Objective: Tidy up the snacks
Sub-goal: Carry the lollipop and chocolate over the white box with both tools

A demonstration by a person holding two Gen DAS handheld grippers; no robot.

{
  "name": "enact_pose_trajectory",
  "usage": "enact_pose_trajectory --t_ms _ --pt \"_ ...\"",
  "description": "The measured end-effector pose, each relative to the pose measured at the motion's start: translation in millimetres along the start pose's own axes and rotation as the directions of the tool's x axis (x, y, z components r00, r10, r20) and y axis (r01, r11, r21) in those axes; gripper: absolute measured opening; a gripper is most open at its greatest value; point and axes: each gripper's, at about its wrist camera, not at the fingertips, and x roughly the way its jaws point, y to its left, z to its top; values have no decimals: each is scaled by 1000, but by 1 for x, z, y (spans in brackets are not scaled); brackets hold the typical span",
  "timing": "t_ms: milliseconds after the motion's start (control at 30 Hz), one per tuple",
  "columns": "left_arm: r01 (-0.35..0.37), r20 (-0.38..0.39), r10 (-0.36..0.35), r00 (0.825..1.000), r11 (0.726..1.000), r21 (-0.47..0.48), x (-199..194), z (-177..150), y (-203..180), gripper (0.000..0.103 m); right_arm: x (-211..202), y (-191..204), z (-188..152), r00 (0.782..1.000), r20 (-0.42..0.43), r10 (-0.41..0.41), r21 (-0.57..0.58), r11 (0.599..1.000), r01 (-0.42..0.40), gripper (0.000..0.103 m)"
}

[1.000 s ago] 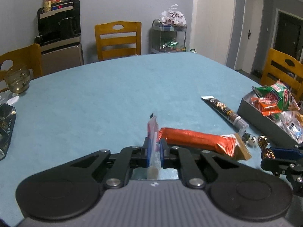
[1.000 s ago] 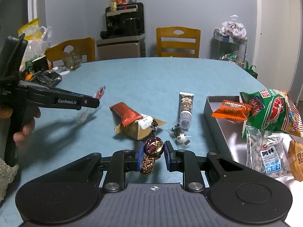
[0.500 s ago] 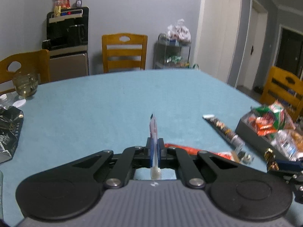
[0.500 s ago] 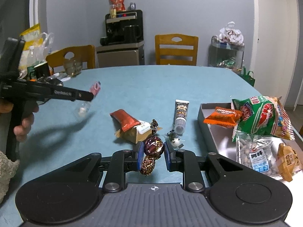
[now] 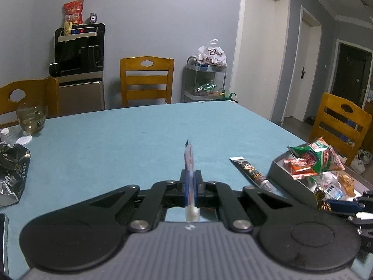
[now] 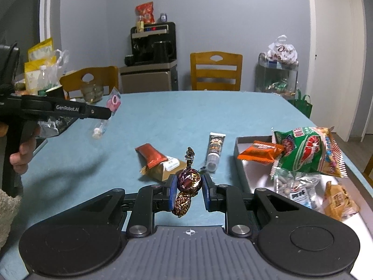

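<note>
My left gripper (image 5: pixel 191 180) is shut on a thin clear sachet with a pink top (image 5: pixel 189 156) and holds it up off the blue table. The right wrist view shows that gripper (image 6: pixel 106 114) at the left, with the sachet (image 6: pixel 113 100) hanging from it. My right gripper (image 6: pixel 188 186) is shut on a dark foil-wrapped candy ball (image 6: pixel 188 180), just left of the grey box (image 6: pixel 240 150). A green snack bag (image 6: pixel 307 154) and an orange packet (image 6: pixel 261 154) lie in that box. An orange-red bar (image 6: pixel 153 157) and a black tube (image 6: pixel 215 147) lie on the table.
A glass bowl (image 5: pixel 31 120) and a black foil bag (image 5: pixel 11 170) sit at the table's left. Wooden chairs (image 5: pixel 146 81) stand around it. A black dispenser (image 5: pixel 79 49) and a wire trolley (image 5: pixel 205 79) stand by the far wall.
My left gripper has risen with the sachet, and the orange-red bar has dropped out of its view. The right gripper has drifted right towards the box, still holding the candy.
</note>
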Motion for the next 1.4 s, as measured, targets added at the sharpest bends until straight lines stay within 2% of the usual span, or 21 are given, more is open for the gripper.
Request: enact_pose_trajectory --t_ms 467,767,1067,1400 --pt "2 -33 -1 999 999 41 -1 0 -53 0 -17 -22 -2 999 30 41 -14 999 -41 25" --pt "43 -34 -39 999 994 100 6 11 -93 0 -30 -40 -2 997 62 42 -5 999 -41 25" --pt "112 -29 -109 994 983 147 12 19 -134 0 -50 -65 -2 995 105 -2 23 1000 0 25" --pt "205 -53 -198 979 954 220 23 18 -192 0 -66 -107 -13 990 110 -89 82 993 80 25"
